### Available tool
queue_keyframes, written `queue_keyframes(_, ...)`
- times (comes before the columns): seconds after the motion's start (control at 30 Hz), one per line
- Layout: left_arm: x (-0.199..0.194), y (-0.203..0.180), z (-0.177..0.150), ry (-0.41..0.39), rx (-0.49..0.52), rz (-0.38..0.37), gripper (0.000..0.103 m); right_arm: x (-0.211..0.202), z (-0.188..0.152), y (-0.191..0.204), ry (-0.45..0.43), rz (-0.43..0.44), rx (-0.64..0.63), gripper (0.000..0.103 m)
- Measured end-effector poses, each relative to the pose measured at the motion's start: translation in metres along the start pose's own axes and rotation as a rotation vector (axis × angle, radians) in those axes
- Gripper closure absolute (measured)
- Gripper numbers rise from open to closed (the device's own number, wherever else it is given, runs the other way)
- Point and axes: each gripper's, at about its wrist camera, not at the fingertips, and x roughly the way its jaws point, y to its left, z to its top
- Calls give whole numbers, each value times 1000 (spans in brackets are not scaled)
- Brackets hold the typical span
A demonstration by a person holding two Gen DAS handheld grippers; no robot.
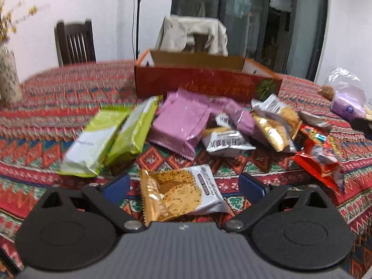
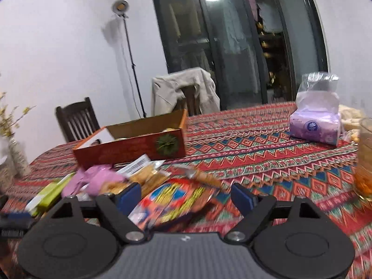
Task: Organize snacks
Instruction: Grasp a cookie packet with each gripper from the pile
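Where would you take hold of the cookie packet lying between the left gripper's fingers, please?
Grip the cookie packet across its flat middle, coming straight down from above: it lies flat on the tablecloth, and the open left gripper already straddles its two sides.

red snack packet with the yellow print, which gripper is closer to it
Right. The right gripper is open with the red snack packet between its fingers; the left gripper is open around a cookie packet, the red one off to its right.

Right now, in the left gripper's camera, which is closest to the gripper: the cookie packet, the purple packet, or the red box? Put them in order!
1. Cookie packet: between the open fingers of the left gripper.
2. Purple packet: mid-table, in the pile.
3. Red box: farthest, behind the pile.
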Motion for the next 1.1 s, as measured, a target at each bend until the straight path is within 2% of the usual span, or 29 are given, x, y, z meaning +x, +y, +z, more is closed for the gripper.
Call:
queue_keyframes(0.07,8,2,-3,35,-13,-1,2,27,11,-8,29,-3,12,19)
queue_keyframes(0.1,9,1,-5,23,-4,8,3,40,14,-10,48,-9,15,19)
queue_keyframes(0.2,7,-3,-7,-6,24,19,32,79,23,-18,96,-8,26,19)
queue_keyframes(0.3,6,-6,-6,-9,14,-10,44,113,29,-26,162,-7,1,22)
queue_keyframes(0.47,2,-8,2,-11,-5,-29,57,142,27,-33,240,51,-20,50)
queue_keyframes(0.6,-5,-8,7,-22,-10,-54,58,149,23,-25,236,25,-105,55)
queue_keyframes(0.77,-24,-12,11,-62,0,-61,58,136,20,-13,190,-41,-204,56)
queue_keyframes(0.93,-50,-15,14,-115,24,-71,58,77,25,-7,79,-71,-227,56)
queue_keyframes(1.0,-58,-15,15,-128,34,-69,58,48,21,-4,50,-39,-197,56)
queue_keyframes(1.1,-61,-12,18,-128,33,-60,58,24,10,0,50,14,-154,56)
